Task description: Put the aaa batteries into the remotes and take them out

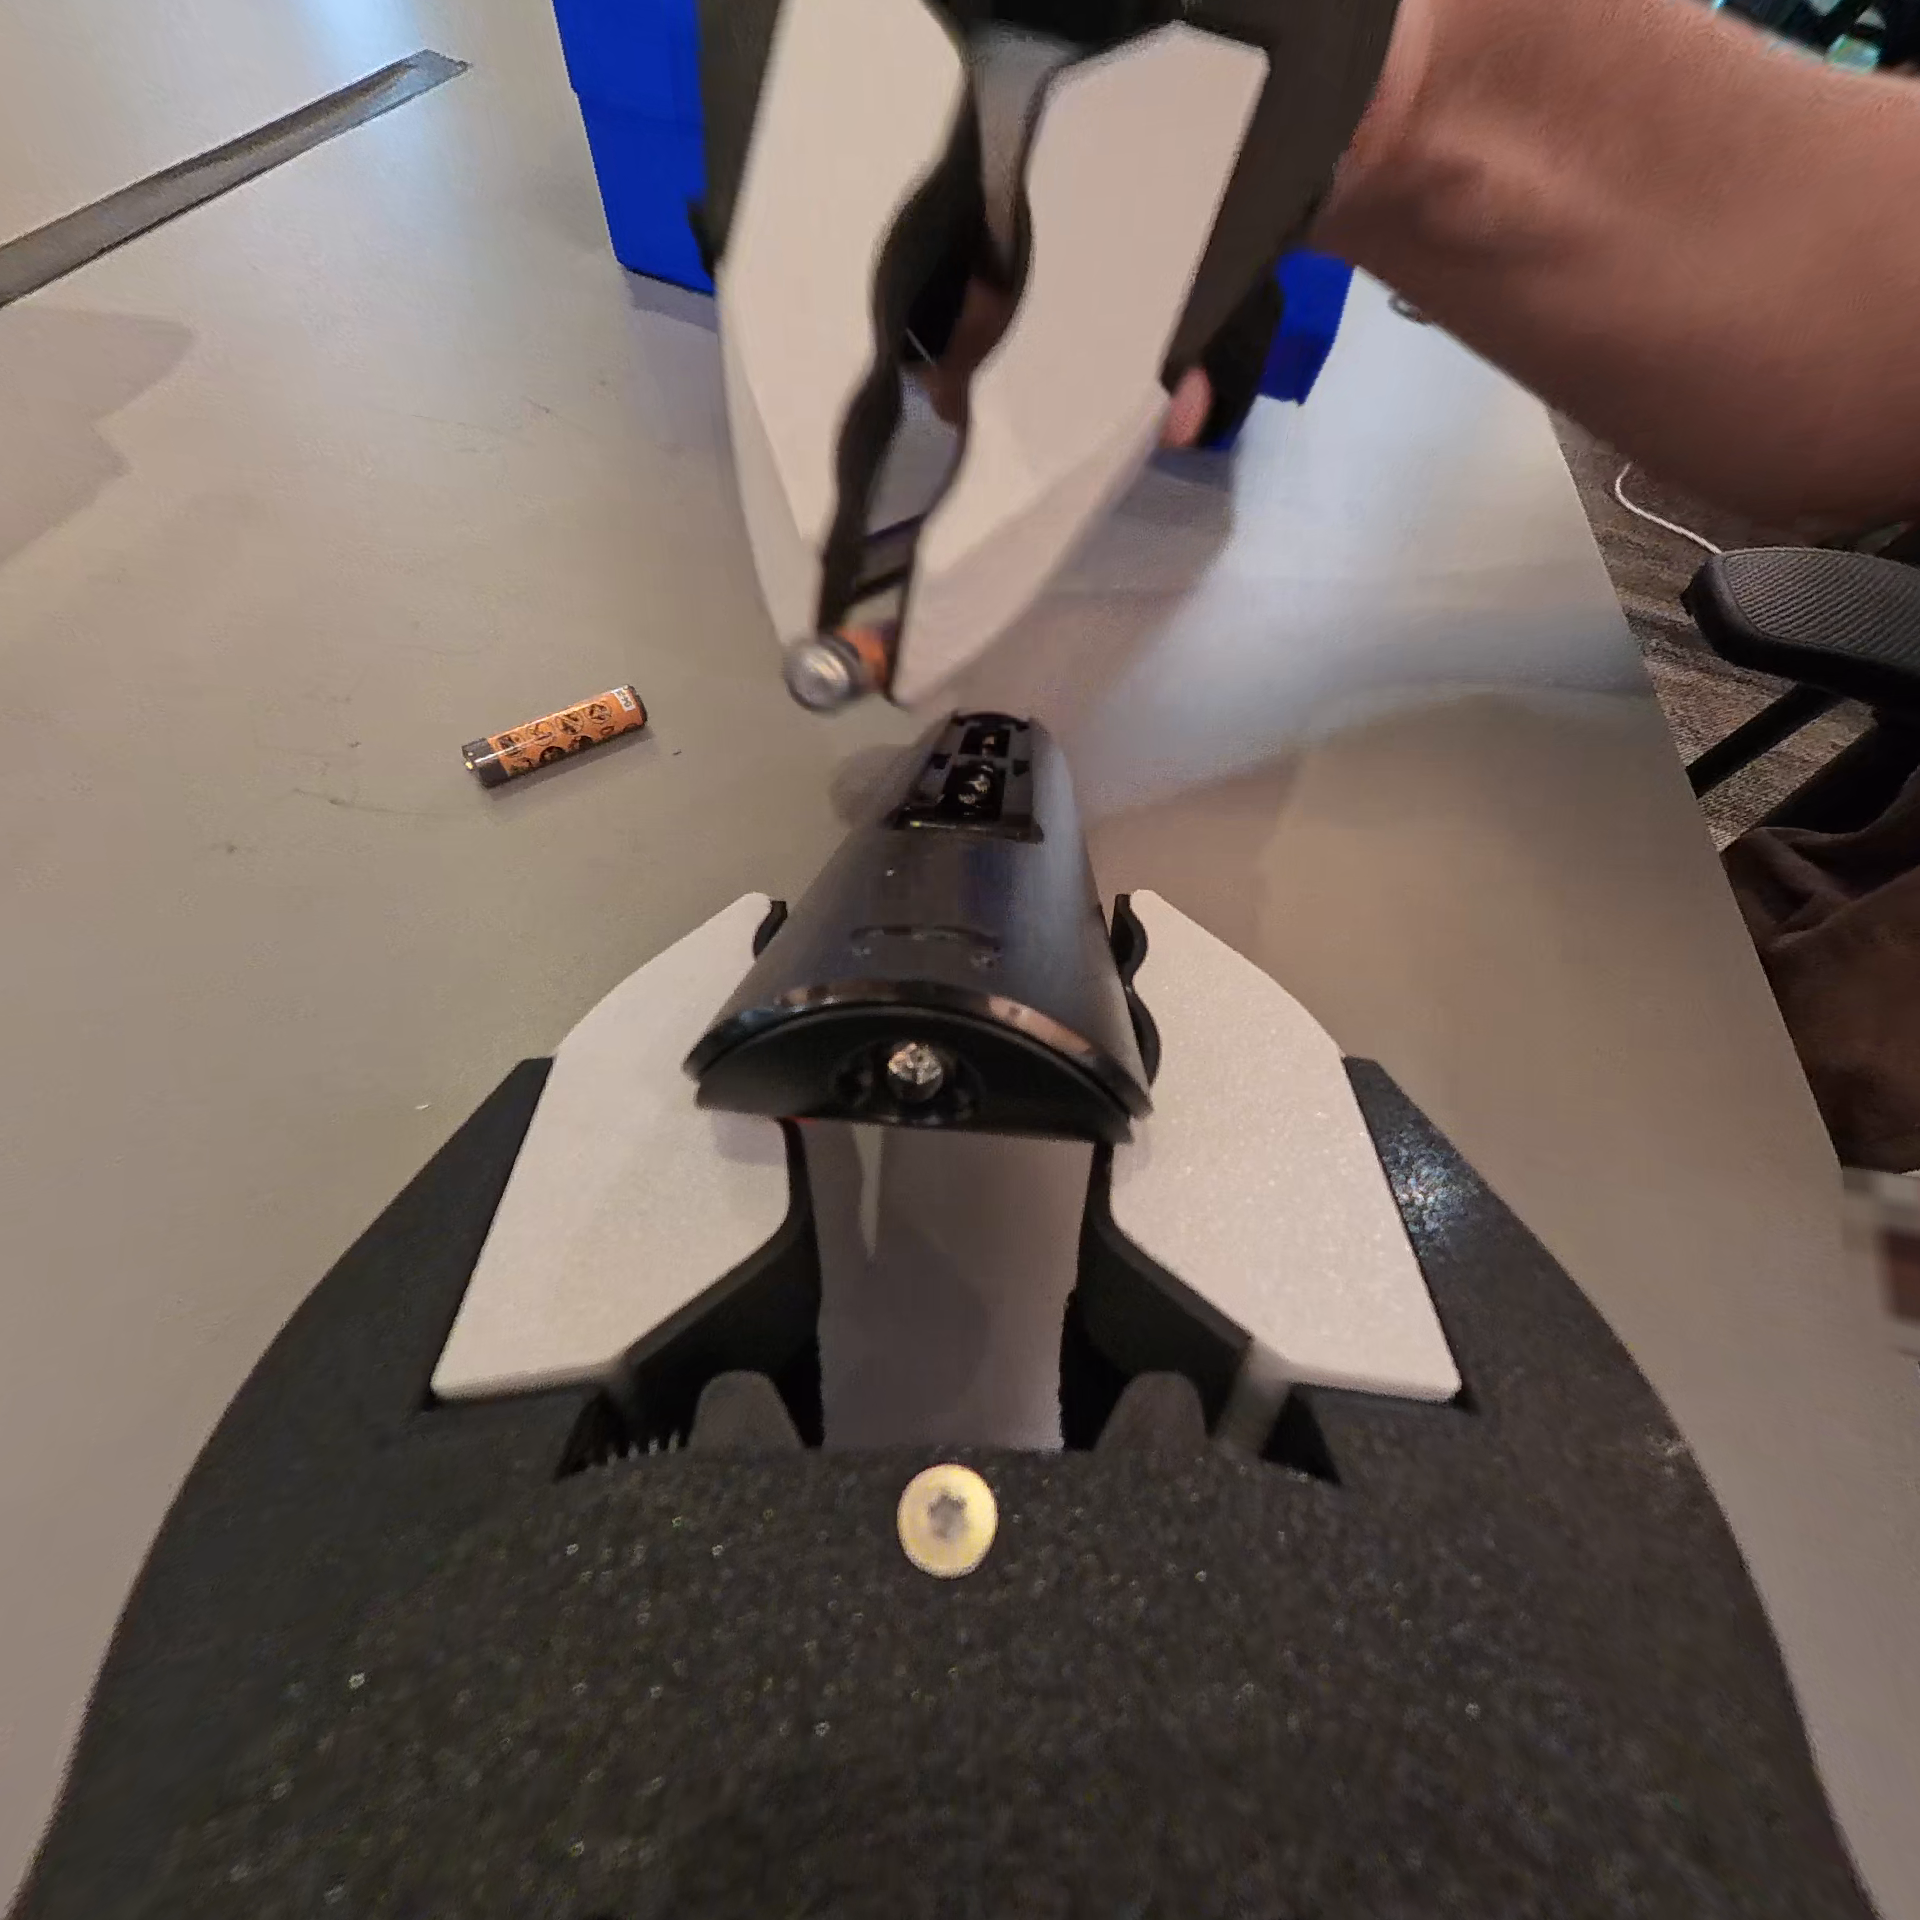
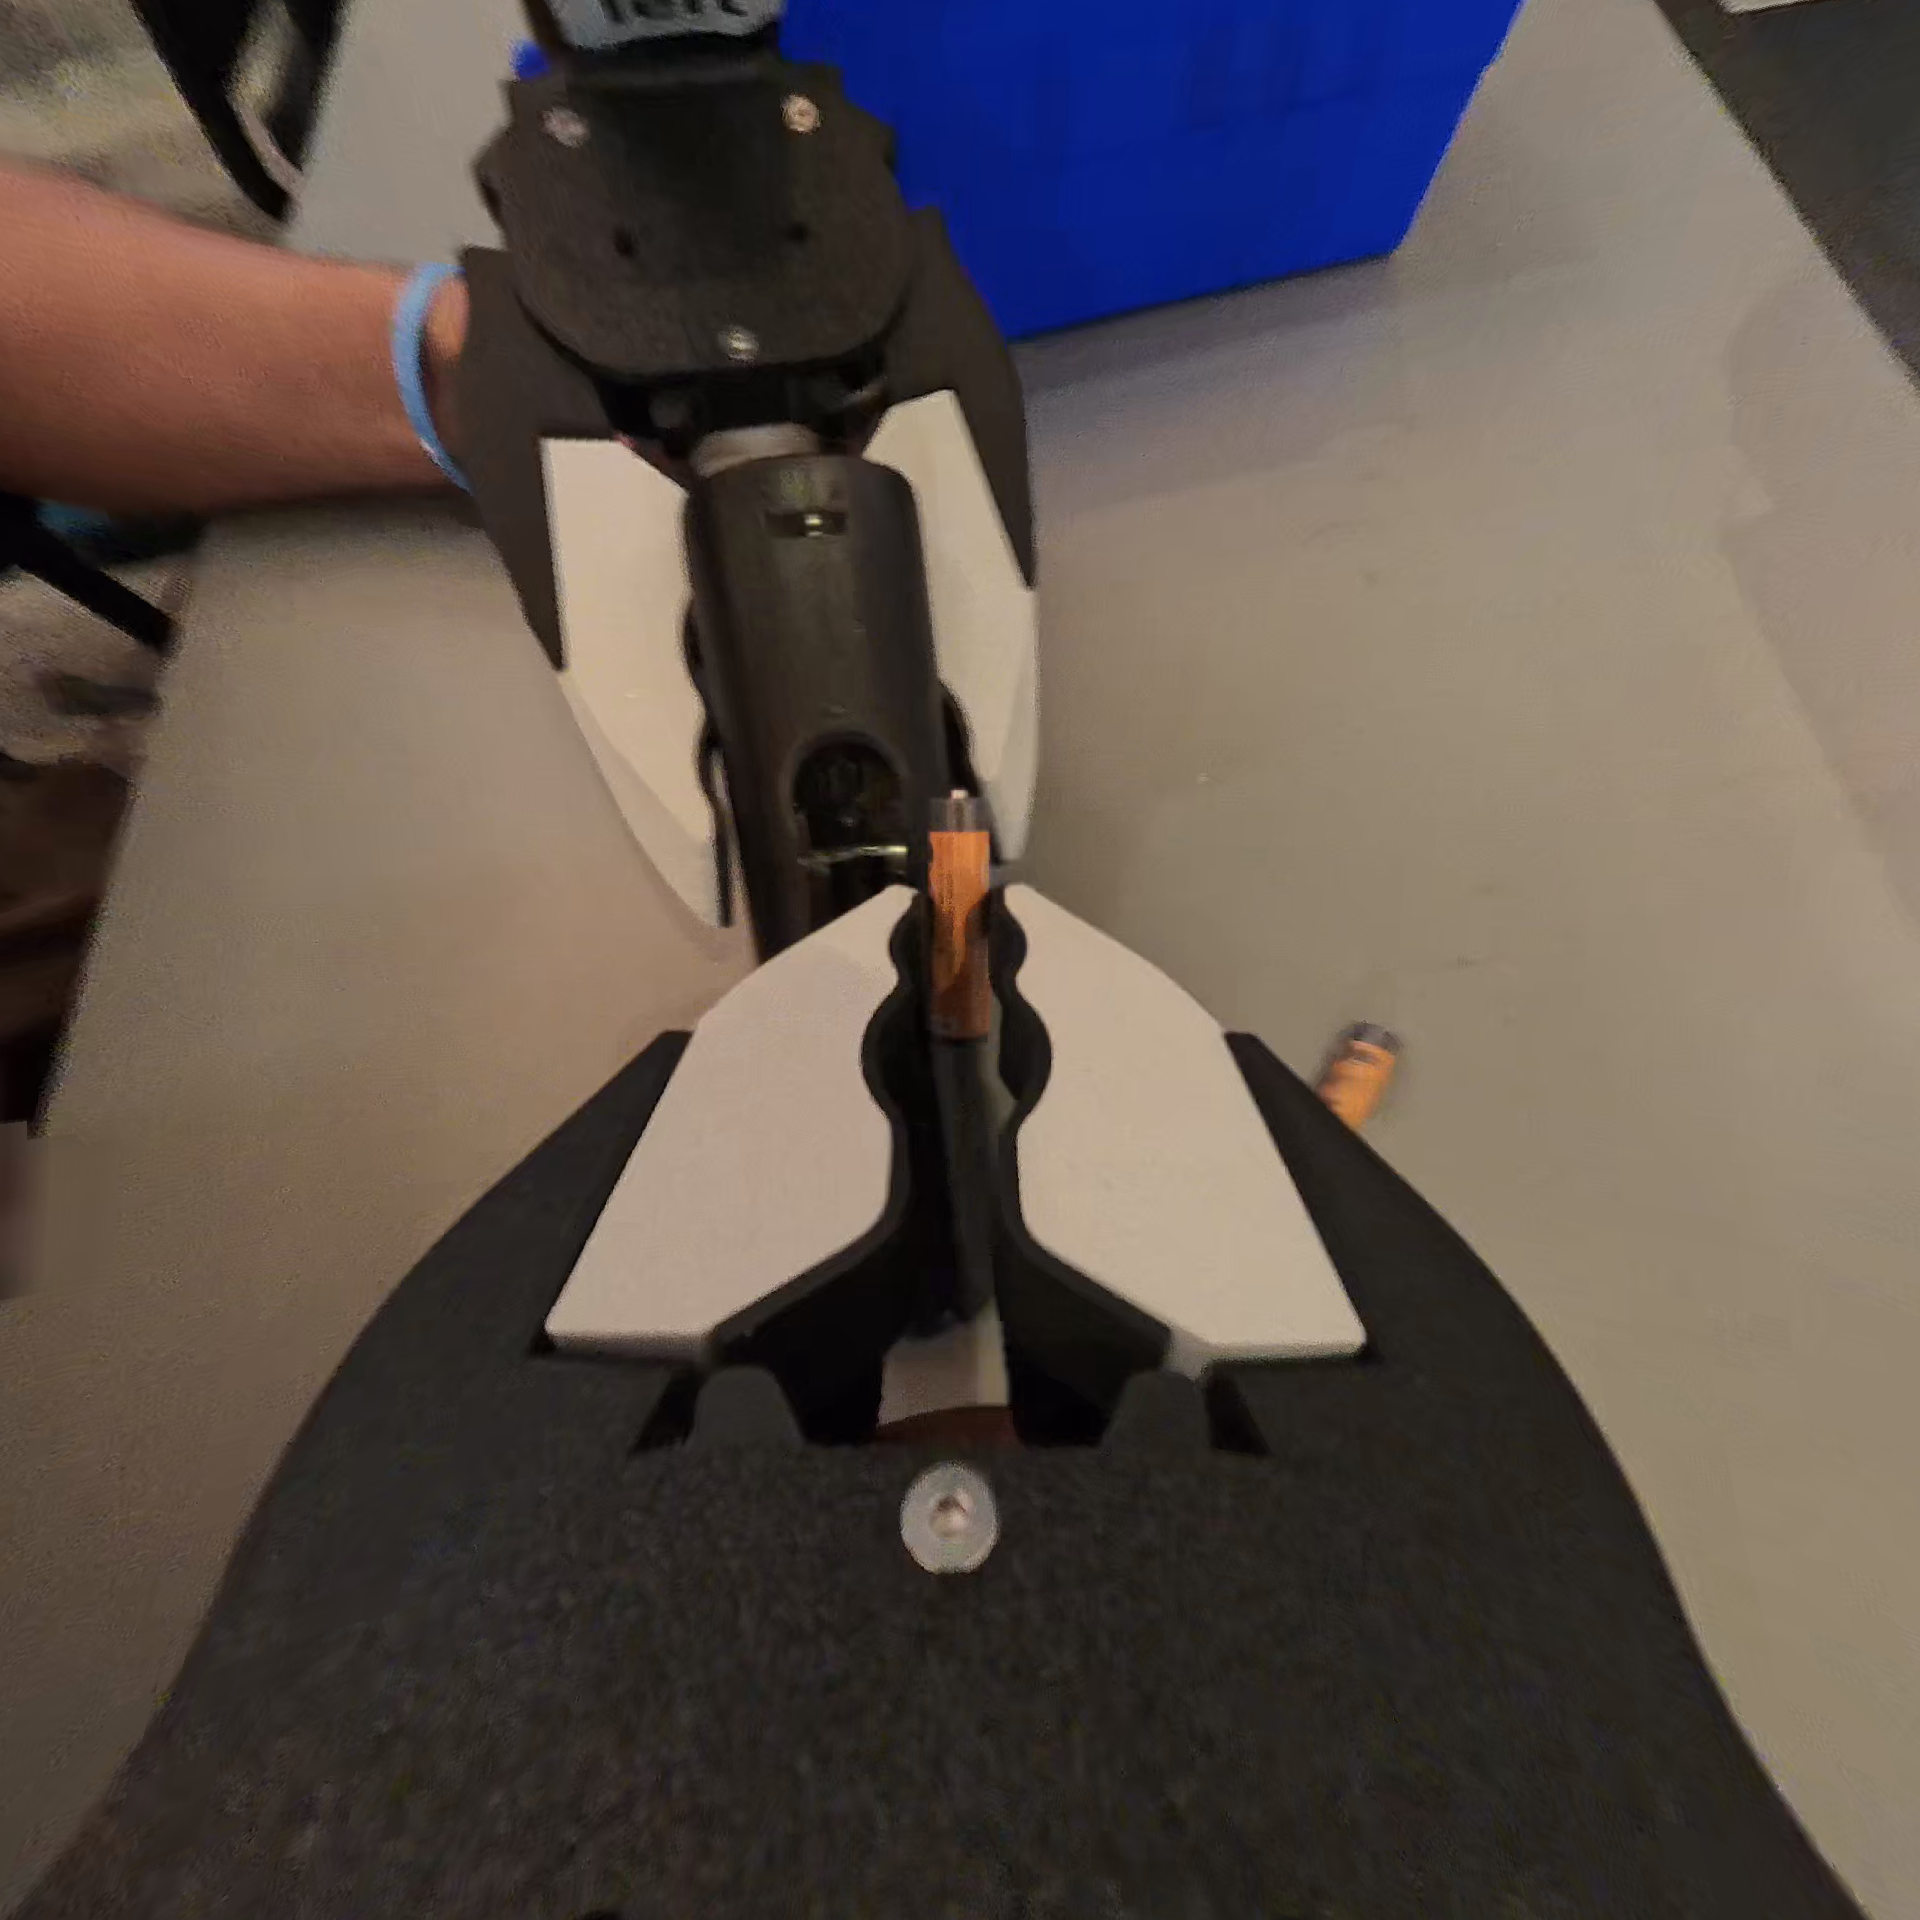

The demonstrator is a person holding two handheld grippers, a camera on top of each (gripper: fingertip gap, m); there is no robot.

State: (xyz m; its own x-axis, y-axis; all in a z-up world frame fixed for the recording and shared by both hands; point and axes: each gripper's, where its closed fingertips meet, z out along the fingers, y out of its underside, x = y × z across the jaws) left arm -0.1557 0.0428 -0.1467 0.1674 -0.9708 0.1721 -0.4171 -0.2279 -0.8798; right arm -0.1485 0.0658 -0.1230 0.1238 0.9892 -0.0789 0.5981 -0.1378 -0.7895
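Observation:
My left gripper (image 1: 951, 914) is shut on a black remote (image 1: 935, 935), back side up, its open battery bay (image 1: 971, 774) at the far end. My right gripper (image 2: 956, 904) is shut on an orange AAA battery (image 2: 954, 914), and holds it just above the bay's end. In the left wrist view that gripper (image 1: 857, 655) comes down from above with the battery (image 1: 831, 670) in its tips. In the right wrist view the remote (image 2: 821, 665) sits in the left gripper (image 2: 847, 831). A second orange battery (image 1: 556, 732) lies on the table, also in the right wrist view (image 2: 1356, 1070).
The grey table (image 1: 312, 520) carries a blue bin (image 2: 1143, 156) at the back. A person's forearm (image 1: 1662, 260) reaches in from the right. A black office chair (image 1: 1808, 623) stands past the table's right edge. Left and right tips are no more than a few centimetres apart.

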